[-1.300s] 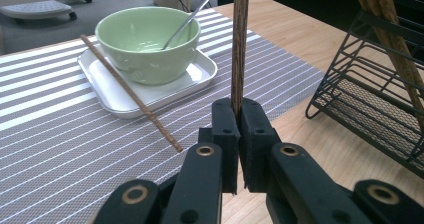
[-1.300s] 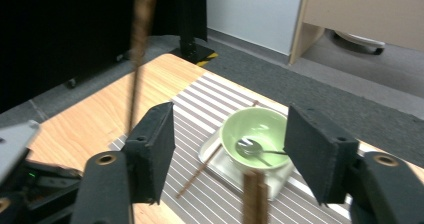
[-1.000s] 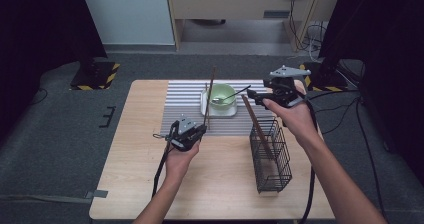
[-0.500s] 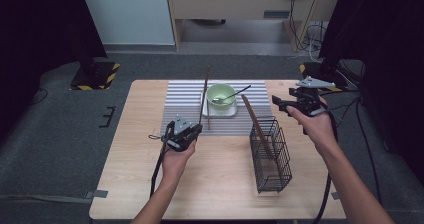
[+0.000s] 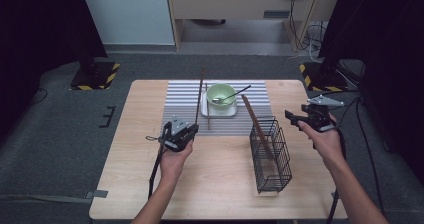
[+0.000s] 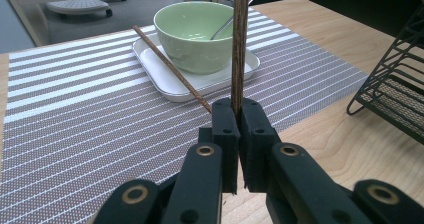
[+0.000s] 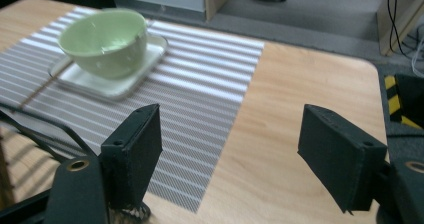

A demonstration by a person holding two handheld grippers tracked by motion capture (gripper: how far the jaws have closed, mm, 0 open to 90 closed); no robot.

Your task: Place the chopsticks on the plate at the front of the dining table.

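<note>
My left gripper (image 5: 191,129) (image 6: 238,110) is shut on a dark wooden chopstick (image 5: 201,91) (image 6: 239,39), which stands nearly upright over the striped mat (image 5: 182,101). A second chopstick (image 5: 206,106) (image 6: 169,67) lies against the left edge of a white square plate (image 5: 219,111) (image 6: 165,79). A green bowl (image 5: 221,94) (image 6: 197,31) (image 7: 102,41) with a spoon (image 5: 236,93) in it sits on that plate. My right gripper (image 5: 291,117) (image 7: 230,126) hangs open over the table's right edge, with nothing between its jaws.
A black wire basket (image 5: 272,154) (image 6: 395,91) stands right of centre, with a brown wooden utensil (image 5: 254,123) leaning in it. Bare wood (image 5: 215,184) lies at the table's front. Cables and stand bases sit on the grey floor around the table.
The right hand has swung from near the bowl out to the right and down to the table's right edge, jaws still open. The left gripper and its chopstick have stayed put.
</note>
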